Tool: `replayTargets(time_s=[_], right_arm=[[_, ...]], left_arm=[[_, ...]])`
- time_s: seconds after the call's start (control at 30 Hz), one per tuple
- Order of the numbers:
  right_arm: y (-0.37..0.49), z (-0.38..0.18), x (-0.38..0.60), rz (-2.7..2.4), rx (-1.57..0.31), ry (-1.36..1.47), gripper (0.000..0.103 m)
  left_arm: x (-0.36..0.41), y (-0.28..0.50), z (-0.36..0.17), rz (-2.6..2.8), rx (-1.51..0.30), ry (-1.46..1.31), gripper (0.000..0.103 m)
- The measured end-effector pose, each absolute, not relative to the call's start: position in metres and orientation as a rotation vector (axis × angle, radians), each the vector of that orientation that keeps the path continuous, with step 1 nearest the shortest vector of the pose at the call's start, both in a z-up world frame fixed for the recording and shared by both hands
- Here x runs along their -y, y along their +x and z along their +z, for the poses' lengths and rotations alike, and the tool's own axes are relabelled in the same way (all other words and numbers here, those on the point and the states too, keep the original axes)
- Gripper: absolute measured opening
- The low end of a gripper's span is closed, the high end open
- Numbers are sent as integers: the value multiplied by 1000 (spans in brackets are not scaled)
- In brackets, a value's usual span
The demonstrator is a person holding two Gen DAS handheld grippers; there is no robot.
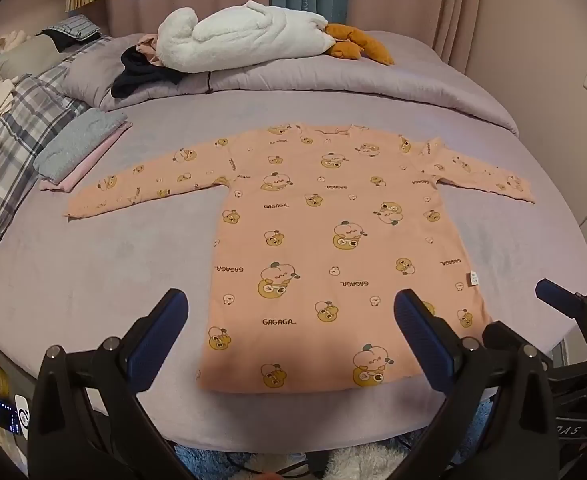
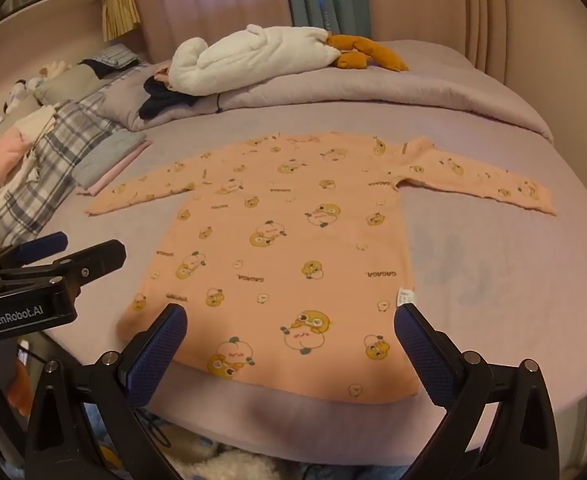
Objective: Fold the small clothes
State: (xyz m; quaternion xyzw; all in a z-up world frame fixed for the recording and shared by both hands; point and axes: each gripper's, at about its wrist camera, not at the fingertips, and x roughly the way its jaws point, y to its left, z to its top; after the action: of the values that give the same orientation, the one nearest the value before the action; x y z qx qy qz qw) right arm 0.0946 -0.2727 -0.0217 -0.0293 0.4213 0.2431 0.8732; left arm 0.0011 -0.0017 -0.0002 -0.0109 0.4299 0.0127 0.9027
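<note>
A small peach long-sleeved shirt [image 1: 325, 240] with cartoon prints lies flat on the lilac bed, sleeves spread to both sides, hem toward me. It also shows in the right wrist view [image 2: 293, 248]. My left gripper [image 1: 291, 320] is open and empty, hovering above the hem near the bed's front edge. My right gripper [image 2: 291, 332] is open and empty, also above the hem. The right gripper's fingers [image 1: 553, 300] show at the right of the left wrist view; the left gripper's fingers [image 2: 45, 246] show at the left of the right wrist view.
A folded stack of grey and pink clothes [image 1: 81, 148] lies left of the shirt. A rolled lilac duvet [image 1: 333, 80] with a white plush toy [image 1: 237, 36] lies behind. Plaid bedding [image 1: 17, 128] is at the left. The bed's front edge [image 1: 293, 436] is just below the hem.
</note>
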Motion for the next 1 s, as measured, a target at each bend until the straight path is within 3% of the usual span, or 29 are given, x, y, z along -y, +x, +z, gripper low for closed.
replayTargets(time_s=[1.0], right_arm=[[96,-24,271,507,-888,-57,102]], left_arm=[[-3,1,-11,23,-891,-36,103]])
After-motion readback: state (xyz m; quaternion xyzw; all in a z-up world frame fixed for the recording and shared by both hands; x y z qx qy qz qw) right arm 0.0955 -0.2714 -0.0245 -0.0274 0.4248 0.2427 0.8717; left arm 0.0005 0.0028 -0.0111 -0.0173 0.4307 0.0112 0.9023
